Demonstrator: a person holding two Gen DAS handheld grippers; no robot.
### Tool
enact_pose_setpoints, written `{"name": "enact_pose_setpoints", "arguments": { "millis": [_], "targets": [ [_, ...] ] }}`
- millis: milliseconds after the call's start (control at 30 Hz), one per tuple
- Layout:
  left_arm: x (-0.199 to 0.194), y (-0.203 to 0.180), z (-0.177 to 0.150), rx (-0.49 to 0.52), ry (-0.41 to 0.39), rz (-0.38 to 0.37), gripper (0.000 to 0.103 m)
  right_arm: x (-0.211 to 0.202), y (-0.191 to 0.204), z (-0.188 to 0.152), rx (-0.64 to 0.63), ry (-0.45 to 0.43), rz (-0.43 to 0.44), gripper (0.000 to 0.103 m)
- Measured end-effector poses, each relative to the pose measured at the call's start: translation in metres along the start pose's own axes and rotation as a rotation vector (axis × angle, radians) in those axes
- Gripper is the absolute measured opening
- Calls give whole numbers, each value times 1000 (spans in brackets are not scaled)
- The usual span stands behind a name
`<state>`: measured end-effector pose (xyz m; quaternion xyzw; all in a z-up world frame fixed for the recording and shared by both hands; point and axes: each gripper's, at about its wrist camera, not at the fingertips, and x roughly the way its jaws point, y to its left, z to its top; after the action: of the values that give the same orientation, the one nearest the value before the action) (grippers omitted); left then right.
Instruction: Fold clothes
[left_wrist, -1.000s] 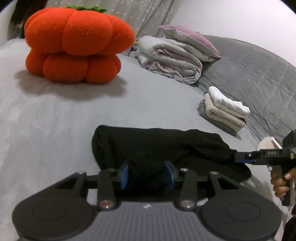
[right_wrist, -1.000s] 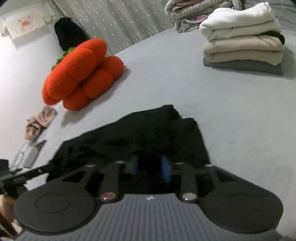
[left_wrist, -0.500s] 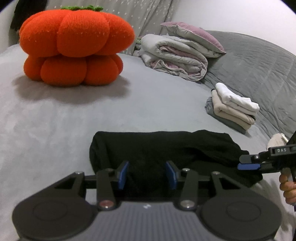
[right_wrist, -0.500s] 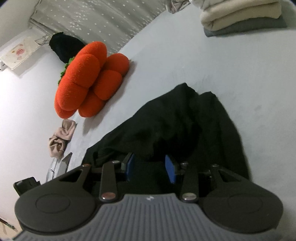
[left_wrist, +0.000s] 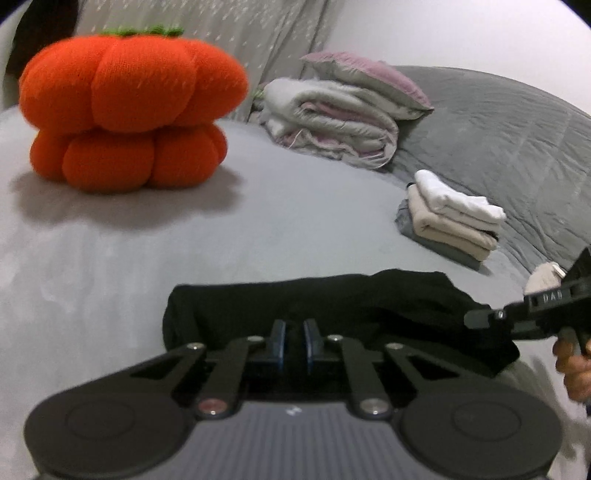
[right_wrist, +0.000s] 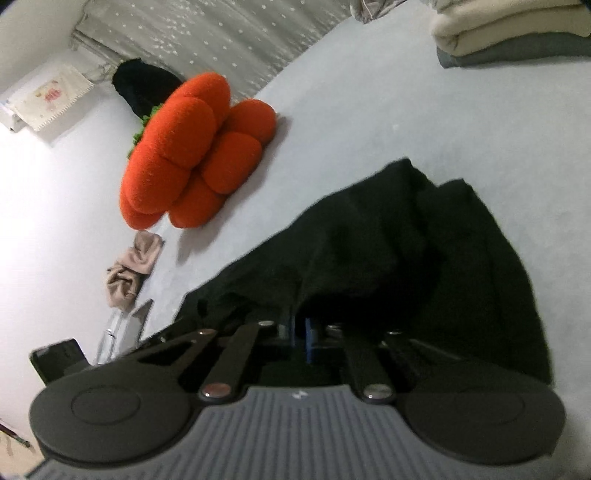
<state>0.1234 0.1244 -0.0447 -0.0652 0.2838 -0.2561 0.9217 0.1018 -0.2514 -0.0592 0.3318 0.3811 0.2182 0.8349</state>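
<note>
Left wrist view: black garment lies bunched on the bed, both near edges pinched by narrow-closed jaws of the left hand-held gripper and right hand-held gripper. Folded stack sits beyond; this piece looks partway folded. Both reach low and forward.

Two hand-held black claws

Each claw, left claw and right claw, has blue-padded fingers, black linkage bars with silver screws, round discs and a ribbed grey body; white "DAS" lettering marks the right one.
</note>
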Motion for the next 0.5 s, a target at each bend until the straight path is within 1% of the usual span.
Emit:
{"name": "enact_pose_setpoints", "arguments": {
  "millis": [167, 233, 300, 400, 500],
  "targets": [
    [-22, -7, -3, 78, -33, -38, 10, -20, -5, 3, 15, -17, 9, 7],
    [-30, -9, -7, 112, -29, -50, 10, -28, -7, 5, 21, -24, 10, 7],
    [-33, -11, -12, 150, -5, -50, 10, -30, -7, 5, 23, -18, 7, 7],
    [-33, -13, -20, 196, 52, -42, 10, -29, -8, 4, 15, 23, -18, 7],
    [-33, -13, -27, 217, 116, -49, 11, -23, -12, 1, 3, 71, -73, 8]
  ]
}}
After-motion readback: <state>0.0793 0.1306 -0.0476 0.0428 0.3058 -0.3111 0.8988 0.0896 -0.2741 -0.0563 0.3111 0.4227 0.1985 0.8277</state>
